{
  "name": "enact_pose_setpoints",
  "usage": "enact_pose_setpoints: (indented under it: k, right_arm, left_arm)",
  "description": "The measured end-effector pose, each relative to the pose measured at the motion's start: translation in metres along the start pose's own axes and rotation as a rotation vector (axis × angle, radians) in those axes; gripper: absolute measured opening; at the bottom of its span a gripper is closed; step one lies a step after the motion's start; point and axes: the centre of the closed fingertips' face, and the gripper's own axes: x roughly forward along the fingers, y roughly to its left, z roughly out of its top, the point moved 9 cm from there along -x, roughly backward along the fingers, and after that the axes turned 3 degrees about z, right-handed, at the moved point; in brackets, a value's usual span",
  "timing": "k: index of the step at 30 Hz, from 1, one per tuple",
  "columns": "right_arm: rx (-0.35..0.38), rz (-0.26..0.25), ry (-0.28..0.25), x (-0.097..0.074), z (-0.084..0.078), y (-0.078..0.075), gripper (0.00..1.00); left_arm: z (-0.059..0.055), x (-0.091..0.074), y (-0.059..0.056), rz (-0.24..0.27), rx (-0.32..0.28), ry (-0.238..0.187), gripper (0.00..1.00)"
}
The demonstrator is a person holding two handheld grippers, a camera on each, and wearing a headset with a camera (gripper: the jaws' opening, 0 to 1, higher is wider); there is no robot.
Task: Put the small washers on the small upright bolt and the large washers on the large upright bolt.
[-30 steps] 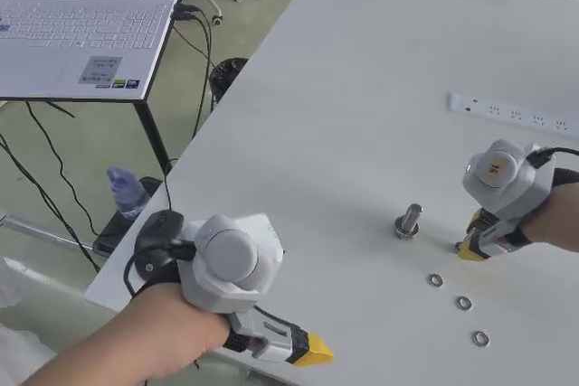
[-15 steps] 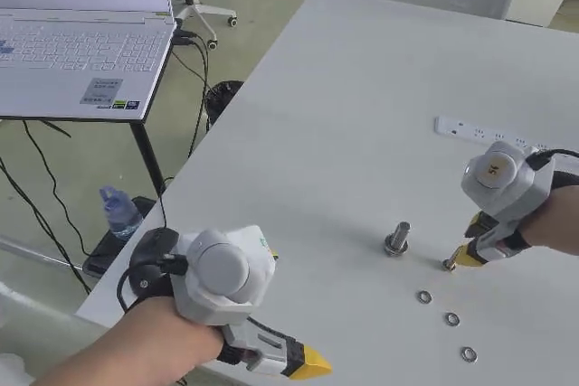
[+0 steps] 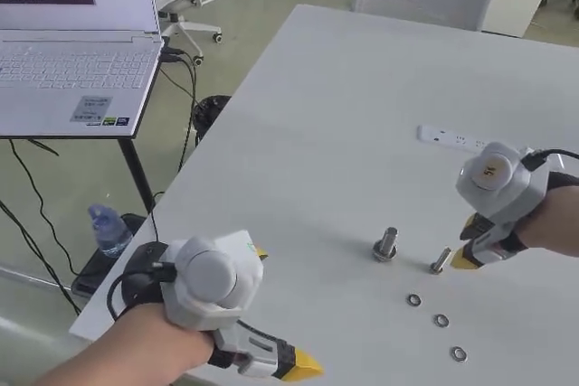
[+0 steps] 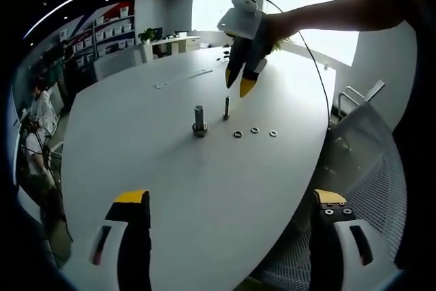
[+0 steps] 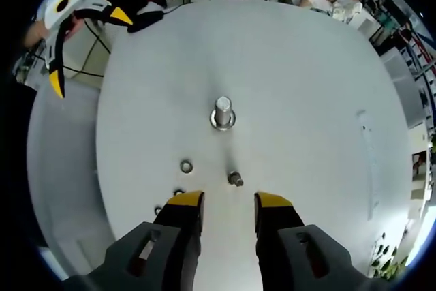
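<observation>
Just right of the small bolt (image 3: pixel 441 260) on the counter (image 3: pixel 362 133), my right claw (image 5: pixel 229 200) gapes, empty; my left claw (image 4: pixel 231 196) gapes too.

Large bolt (image 3: pixel 386 244) — shiny metal; table (image 3: pixel 344 115) — matt

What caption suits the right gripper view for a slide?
Open yellow-tipped right tool points at the small steel bolt close ahead, large steel bolt beyond, on the white table.
</observation>
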Motion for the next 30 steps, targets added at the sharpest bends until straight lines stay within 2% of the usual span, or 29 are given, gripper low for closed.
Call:
enact_pose_setpoints:
  k: [3,4,9,22,30]
  right_arm:
    - [0.002,0.009,-0.001,-0.001,-0.001,0.007,0.31]
    - [0.006,0.016,-0.005,-0.001,-0.001,0.01,0.31]
    - [0.009,0.027,-0.009,0.0,-0.001,0.021,0.31]
    - [0.02,0.052,0.0,0.015,-0.006,0.042,0.3]
    - [0.017,0.052,0.011,0.021,-0.014,0.048,0.3]
  left_arm:
    - [0.0,-0.001,0.0,0.001,0.015,0.002,0.98]
    - [0.001,-0.001,0.0,0.0,0.028,-0.01,0.98]
    - [0.002,-0.002,0.001,-0.003,0.016,-0.011,0.99]
    - [-0.005,-0.003,0.005,-0.024,0.024,0.017,0.95]
    - [0.004,-0.004,0.006,-0.026,0.039,0.006,0.95]
